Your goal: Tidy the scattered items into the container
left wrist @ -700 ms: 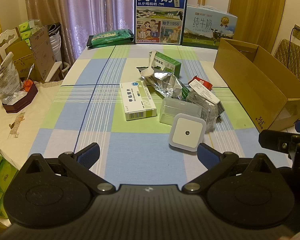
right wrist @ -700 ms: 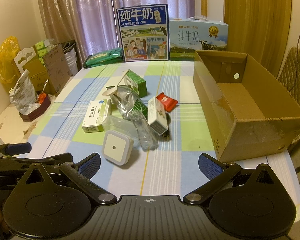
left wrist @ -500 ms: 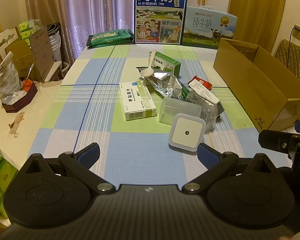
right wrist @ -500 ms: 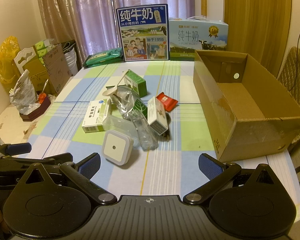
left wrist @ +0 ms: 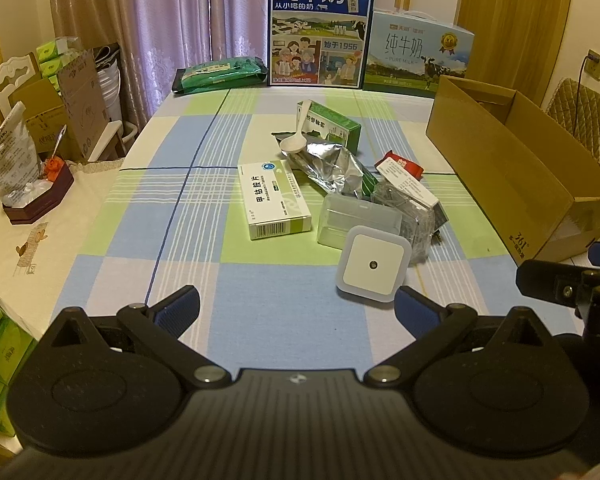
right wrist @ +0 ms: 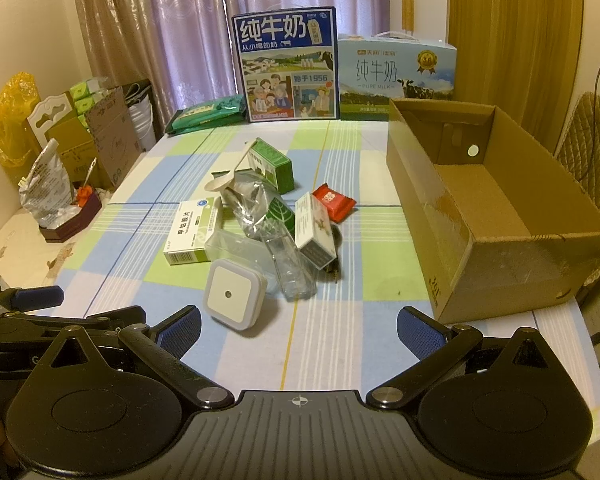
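A heap of small items lies mid-table: a white square night light [left wrist: 374, 265] [right wrist: 234, 295] nearest me, a white-green medicine box [left wrist: 274, 199] [right wrist: 192, 231], a clear plastic case [left wrist: 358, 222], a silver foil bag [left wrist: 332, 166] [right wrist: 252, 200], a green carton [left wrist: 332, 124] [right wrist: 272, 164] with a white spoon [left wrist: 298, 136] leaning on it, a red packet [right wrist: 334, 201] and another small box [right wrist: 314, 230]. The open cardboard box [left wrist: 512, 160] [right wrist: 496, 216] stands at the right with nothing visible inside. My left gripper [left wrist: 296, 306] and right gripper [right wrist: 298, 326] both hover open short of the heap, holding nothing.
Two milk cartons [right wrist: 286, 64] [right wrist: 396, 76] and a green pack [left wrist: 220, 74] stand along the table's far edge. A side table [left wrist: 32, 240] at the left carries a bag and a dark tray. A padded chair [right wrist: 592, 152] is behind the cardboard box.
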Action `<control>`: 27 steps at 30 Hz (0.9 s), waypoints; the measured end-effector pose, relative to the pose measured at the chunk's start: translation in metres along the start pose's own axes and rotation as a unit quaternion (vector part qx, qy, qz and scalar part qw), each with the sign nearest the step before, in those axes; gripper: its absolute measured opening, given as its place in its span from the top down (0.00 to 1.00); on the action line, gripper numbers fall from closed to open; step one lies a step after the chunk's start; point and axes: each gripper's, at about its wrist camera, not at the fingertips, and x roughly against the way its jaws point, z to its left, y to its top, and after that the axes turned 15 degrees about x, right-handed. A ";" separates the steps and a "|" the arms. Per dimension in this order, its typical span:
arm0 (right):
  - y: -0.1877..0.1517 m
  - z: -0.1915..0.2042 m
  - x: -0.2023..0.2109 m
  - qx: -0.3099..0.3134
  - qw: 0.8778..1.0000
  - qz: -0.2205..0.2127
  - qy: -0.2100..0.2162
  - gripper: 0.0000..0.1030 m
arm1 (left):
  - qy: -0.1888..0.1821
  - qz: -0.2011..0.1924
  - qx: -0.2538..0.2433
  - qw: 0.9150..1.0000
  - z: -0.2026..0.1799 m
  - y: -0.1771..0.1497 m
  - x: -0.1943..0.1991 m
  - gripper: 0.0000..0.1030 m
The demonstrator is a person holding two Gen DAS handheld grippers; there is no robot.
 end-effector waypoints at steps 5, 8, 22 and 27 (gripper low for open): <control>-0.001 -0.001 0.002 0.000 1.000 0.000 0.001 0.02 | -0.001 0.001 0.001 1.000 0.000 -0.001 0.000 0.01; -0.001 -0.001 0.001 0.000 1.000 0.000 0.001 0.02 | -0.001 0.002 0.001 1.000 -0.001 -0.002 -0.001 0.01; -0.004 -0.028 -0.005 0.004 1.000 0.000 0.008 0.02 | -0.022 0.036 0.009 0.999 0.009 0.011 -0.004 0.02; -0.009 -0.052 -0.017 -0.006 1.000 -0.001 0.015 0.02 | -0.032 0.045 -0.026 0.998 -0.002 0.022 -0.017 0.02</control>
